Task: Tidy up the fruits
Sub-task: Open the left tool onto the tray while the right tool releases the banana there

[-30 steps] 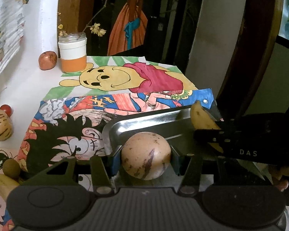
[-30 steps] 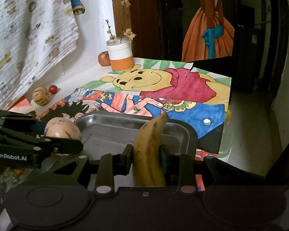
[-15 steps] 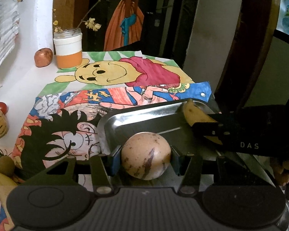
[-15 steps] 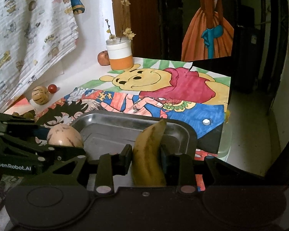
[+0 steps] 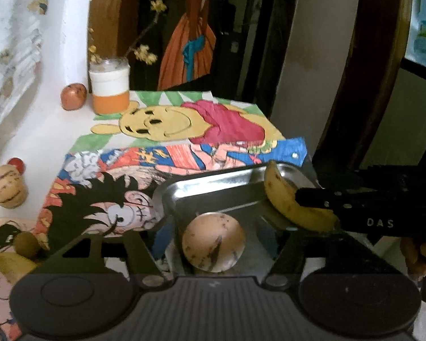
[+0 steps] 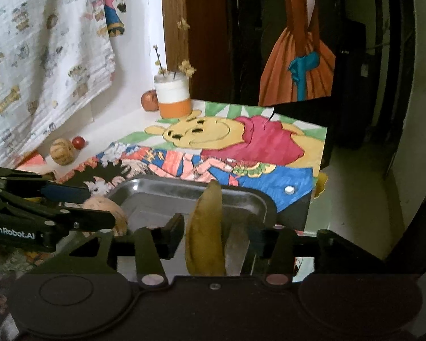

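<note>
- The round tan fruit [image 5: 213, 241] with dark streaks sat at the near end of the metal tray [image 5: 213, 187], between the fingers of your left gripper [image 5: 213, 244].
- Your left gripper's jaws had just been opening; they stood apart, with a clear gap on each side of the round fruit, so nothing pressed on it.
- The banana [image 6: 206, 233] lay along the right side of the tray, its tip pointing away from you toward the far rim.
- Your right gripper [image 6: 210, 233] had also just been opening its jaws; the left finger stood clear of the banana, the right one was blurred, and the fruit sat loose between them.
- In the left wrist view, the right gripper reached in from the right, the banana curving out past its dark finger.
- The tray rested on coloured cartoon drawings [image 5: 162, 153] spread over the white table [image 5: 42, 130].
- A white and orange jar [image 5: 109, 89] holding dried flower twigs stood at the far edge, a reddish fruit [image 5: 73, 96] just beside it.
- A striped tan fruit [image 5: 8, 189] touched a small red one [image 5: 16, 164] at the left of the table.
- Another banana [image 5: 8, 264] and a small brown fruit [image 5: 28, 244] lay near your left gripper's left side.
- A patterned cloth [image 6: 42, 56] hung on the wall at the left.
</note>
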